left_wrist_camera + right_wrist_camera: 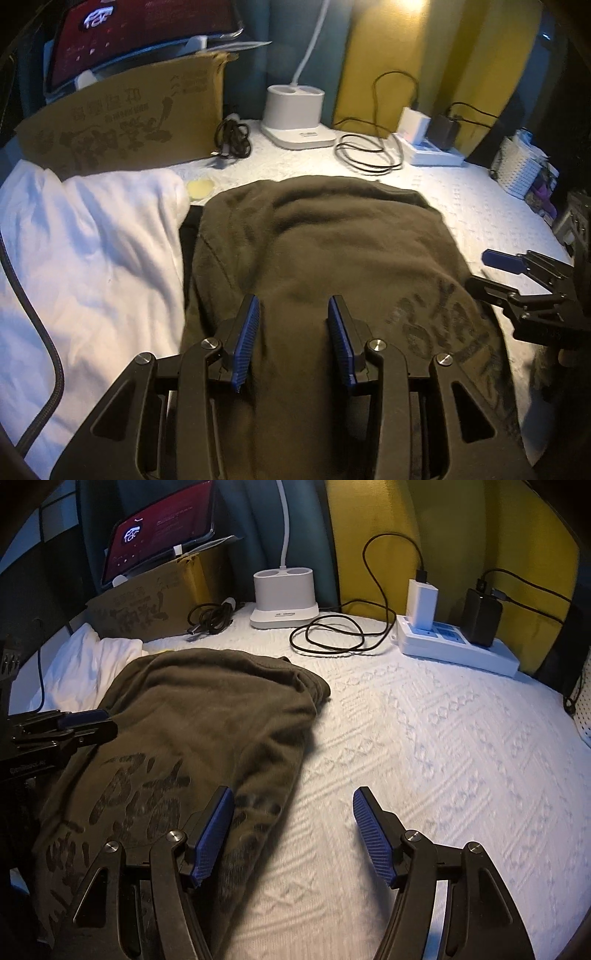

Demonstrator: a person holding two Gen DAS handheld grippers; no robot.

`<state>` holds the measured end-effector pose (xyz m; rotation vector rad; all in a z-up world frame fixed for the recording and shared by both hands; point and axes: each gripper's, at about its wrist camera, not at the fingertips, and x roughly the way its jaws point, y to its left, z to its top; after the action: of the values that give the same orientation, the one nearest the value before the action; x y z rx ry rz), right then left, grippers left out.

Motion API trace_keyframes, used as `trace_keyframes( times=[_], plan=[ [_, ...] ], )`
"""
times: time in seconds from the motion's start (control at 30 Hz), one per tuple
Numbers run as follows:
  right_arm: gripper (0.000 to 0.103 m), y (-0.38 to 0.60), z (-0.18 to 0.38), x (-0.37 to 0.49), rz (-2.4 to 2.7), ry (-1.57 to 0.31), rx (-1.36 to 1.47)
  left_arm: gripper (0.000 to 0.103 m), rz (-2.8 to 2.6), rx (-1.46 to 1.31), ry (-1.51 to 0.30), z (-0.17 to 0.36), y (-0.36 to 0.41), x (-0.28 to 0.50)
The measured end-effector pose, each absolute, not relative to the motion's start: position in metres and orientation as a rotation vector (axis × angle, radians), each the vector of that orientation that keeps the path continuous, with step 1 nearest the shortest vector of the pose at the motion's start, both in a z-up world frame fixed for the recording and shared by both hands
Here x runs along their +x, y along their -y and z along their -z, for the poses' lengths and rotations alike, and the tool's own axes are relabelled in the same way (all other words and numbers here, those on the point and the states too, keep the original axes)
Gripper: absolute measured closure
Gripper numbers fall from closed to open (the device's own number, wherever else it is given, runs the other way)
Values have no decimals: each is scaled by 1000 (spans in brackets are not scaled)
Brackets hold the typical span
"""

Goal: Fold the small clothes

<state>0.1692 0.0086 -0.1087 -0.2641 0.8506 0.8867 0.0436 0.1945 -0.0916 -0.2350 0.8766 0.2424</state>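
A: Starting at the right gripper [293,836], what are the jaws doing?

B: They are standing wide apart with nothing between them; the left pad is hanging over the near right edge of the olive shirt [207,716], the right pad over the bare white bedspread [443,738].

A: And the left gripper [293,341]?

B: It is hovering part-open over the shirt's near middle, pinching no cloth that I can see.

A: Which way is the shirt lying?

B: It is running lengthwise away from both grippers, beside the white garment [92,236]. The right one is sitting nearer the free edge, so I judge it better placed to take it.
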Motion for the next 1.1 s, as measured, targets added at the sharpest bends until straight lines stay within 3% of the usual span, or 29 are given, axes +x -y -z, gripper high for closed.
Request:
trace_keyframes(
  times=[0.9, 1.1],
  plan=[
    [34, 59, 102, 113, -862, -835, -251, 64, -151, -176, -887, 84, -116, 12],
    [34, 87, 97, 109, -830, -822, -227, 57, -127, -167, -867, 76, -98, 11]
  ],
)
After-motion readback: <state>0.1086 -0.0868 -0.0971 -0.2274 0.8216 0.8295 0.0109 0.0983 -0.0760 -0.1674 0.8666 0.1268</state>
